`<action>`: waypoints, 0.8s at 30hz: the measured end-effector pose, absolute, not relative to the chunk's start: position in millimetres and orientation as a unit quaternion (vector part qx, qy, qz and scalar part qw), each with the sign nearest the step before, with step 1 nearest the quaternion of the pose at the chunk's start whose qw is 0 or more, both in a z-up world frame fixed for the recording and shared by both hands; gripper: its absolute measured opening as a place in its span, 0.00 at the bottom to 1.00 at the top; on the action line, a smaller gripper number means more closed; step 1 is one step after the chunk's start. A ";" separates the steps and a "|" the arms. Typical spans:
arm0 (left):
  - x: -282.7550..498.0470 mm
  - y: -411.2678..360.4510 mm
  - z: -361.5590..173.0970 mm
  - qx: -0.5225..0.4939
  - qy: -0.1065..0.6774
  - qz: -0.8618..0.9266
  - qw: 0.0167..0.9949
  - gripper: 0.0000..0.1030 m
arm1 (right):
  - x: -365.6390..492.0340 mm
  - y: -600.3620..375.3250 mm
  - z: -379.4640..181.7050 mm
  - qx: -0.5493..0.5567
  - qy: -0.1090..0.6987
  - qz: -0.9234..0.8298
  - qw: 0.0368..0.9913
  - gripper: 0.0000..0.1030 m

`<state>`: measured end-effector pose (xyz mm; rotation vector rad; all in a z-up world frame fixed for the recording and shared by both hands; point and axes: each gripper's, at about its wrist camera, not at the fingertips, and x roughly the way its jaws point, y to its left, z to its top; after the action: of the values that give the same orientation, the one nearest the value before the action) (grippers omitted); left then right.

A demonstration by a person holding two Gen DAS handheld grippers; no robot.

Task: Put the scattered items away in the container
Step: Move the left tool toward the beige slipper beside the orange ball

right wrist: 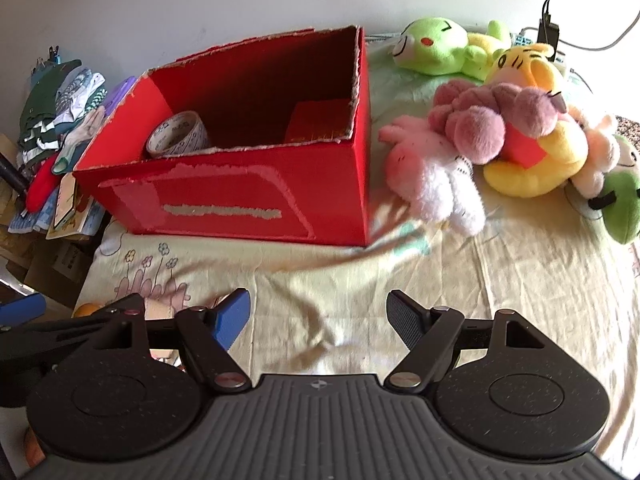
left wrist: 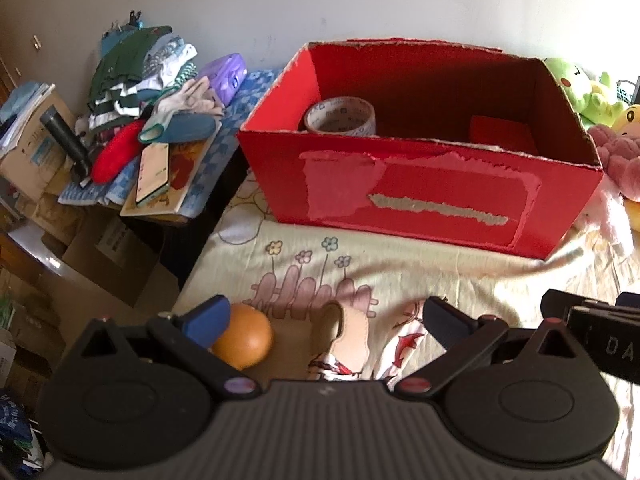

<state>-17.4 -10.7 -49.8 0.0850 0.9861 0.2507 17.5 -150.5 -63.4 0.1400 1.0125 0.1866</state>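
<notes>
The open-topped red cardboard box (left wrist: pixel 420 184) stands on the patterned bedsheet (right wrist: pixel 400 272), its torn front panel facing both cameras, and holds a roll of packing tape (left wrist: pixel 340 117) upright against its left wall and a flat red item (right wrist: pixel 316 122) at its right end. An orange ball (left wrist: pixel 244 340) lies on the sheet just beside the left fingertip of the left gripper (left wrist: pixel 326 320), whose jaws are spread wide and hold nothing. The right gripper (right wrist: pixel 318 314) is likewise wide apart and empty, while a heap of plush toys (right wrist: pixel 504 136) lies outside the box to its right
</notes>
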 end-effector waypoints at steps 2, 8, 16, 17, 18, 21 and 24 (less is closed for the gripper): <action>-15.3 -7.9 -52.8 0.043 0.476 0.119 0.870 0.99 | 16.2 -146.8 -64.5 0.065 0.485 0.089 0.868 0.75; -10.1 5.1 -58.3 0.051 0.483 0.092 0.869 0.99 | 15.2 -135.3 -67.0 0.059 0.489 0.077 0.867 0.74; -2.0 23.9 -64.9 0.058 0.487 0.053 0.870 0.99 | 13.9 -119.5 -70.7 0.072 0.491 0.048 0.867 0.72; -1.1 26.4 -65.7 0.058 0.487 0.049 0.870 0.99 | 13.0 -117.2 -71.0 0.073 0.491 0.044 0.867 0.72; -0.2 28.1 -66.4 0.059 0.487 0.046 0.870 0.99 | 12.0 -115.3 -71.2 0.073 0.489 0.040 0.868 0.72; 1.1 33.0 -67.7 0.062 0.487 0.041 0.870 0.99 | 9.2 -111.2 -72.2 0.077 0.488 0.030 0.869 0.71; 1.6 36.7 -68.8 0.063 0.488 0.033 0.870 0.99 | 5.5 -109.6 -74.0 0.090 0.491 0.023 0.866 0.65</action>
<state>1.6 36.7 -68.8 0.1315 1.0218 0.0691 5.5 -109.6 -74.0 0.1881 1.0272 0.0477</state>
